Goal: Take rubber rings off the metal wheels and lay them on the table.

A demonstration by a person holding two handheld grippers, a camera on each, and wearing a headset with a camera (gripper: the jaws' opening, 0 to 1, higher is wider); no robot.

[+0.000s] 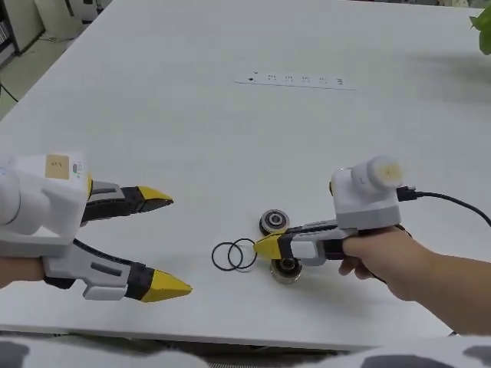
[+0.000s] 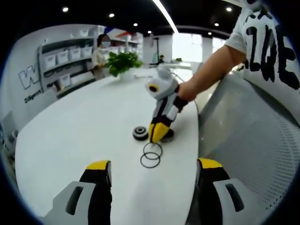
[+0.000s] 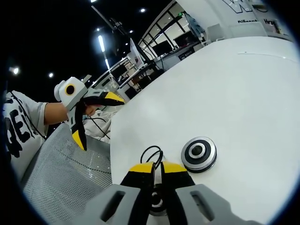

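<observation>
Two rubber rings point(image 1: 234, 255) lie flat on tabletop point(image 1: 230, 138), just past tip of my right claw point(image 1: 265, 247). One wheel point(image 1: 287, 269) sits under that claw, other wheel point(image 1: 274, 221) just beside. Right claw pressed together, nearer. My left claw point(image 1: 169, 244) spread wide, well apart.

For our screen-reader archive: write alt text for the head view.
The right claw, shut, is over a metal wheel on a white table, beside two loose black rubber rings; a second wheel sits behind. The left claw hangs open at left.
</observation>
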